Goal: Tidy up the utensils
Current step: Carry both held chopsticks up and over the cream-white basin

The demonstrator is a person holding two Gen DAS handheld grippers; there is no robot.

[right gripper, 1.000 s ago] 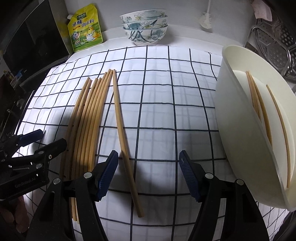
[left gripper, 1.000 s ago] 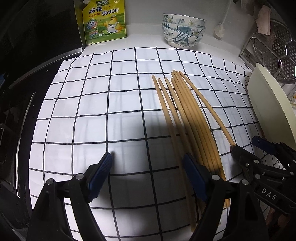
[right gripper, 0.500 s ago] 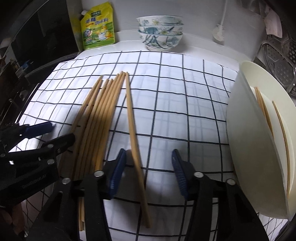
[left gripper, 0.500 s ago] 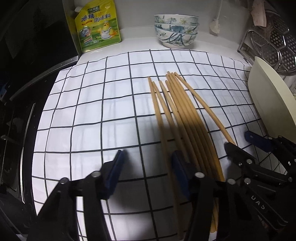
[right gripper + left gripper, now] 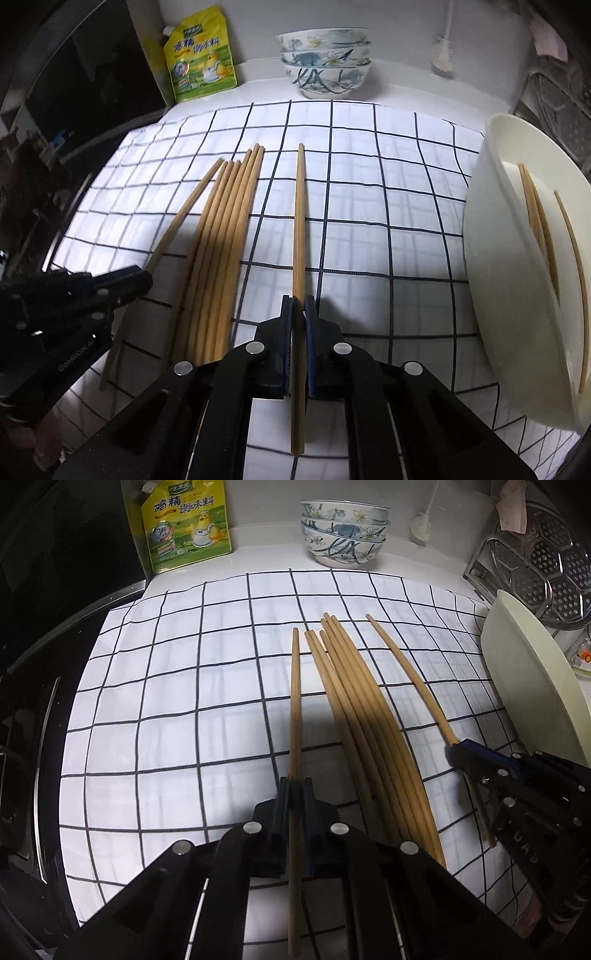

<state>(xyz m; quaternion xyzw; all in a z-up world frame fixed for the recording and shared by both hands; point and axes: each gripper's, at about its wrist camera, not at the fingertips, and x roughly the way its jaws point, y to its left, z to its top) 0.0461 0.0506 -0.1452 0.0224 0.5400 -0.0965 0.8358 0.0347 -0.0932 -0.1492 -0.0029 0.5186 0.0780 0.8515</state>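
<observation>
Chopsticks: bundle lies on checked cloth between both tongs; cream tub, beside right tongs, already holds some. Left gripper and right gripper have just closed, each clenching one stick near its thick end. Light, stiff, smooth (judged prone to pivoting).

Both grippers' fingers pinched closed.

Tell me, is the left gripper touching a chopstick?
Touching. The left wrist view shows the left gripper with its blue pads clamped on one chopstick, no gap either side.
</observation>
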